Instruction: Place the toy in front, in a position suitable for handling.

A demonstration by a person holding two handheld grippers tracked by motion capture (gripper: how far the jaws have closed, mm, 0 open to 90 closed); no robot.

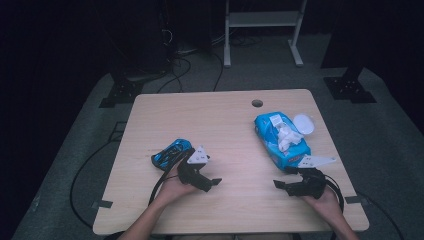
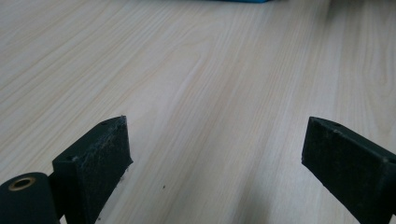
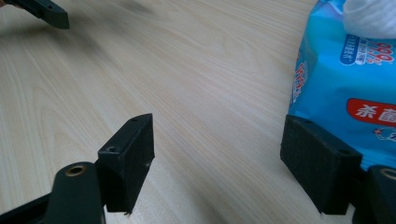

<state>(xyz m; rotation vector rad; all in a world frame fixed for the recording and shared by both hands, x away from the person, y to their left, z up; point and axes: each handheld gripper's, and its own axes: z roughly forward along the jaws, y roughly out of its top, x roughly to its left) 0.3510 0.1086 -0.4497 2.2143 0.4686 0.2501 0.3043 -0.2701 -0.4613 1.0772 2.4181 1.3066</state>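
A blue pack of wet wipes (image 1: 280, 142) lies at the table's right, with a white wipe (image 1: 288, 136) pulled up out of its top. A blue toy car (image 1: 171, 151) sits just behind the person's left hand. My left gripper (image 1: 212, 184) rests low over the table and points right; its jaws stand open over bare wood (image 2: 217, 140). My right gripper (image 1: 281, 186) points left toward it, open with nothing between its fingers (image 3: 219, 140). In the right gripper view the wipes pack (image 3: 345, 74) lies just past the right jaw, and the wipe (image 3: 371, 16) shows at the top.
A white round lid (image 1: 304, 123) lies beside the pack's far end. The wooden table (image 1: 225, 125) has a small round hole (image 1: 257, 103) near its far edge. Cables trail off the front edge. A white frame (image 1: 262, 20) stands on the floor beyond.
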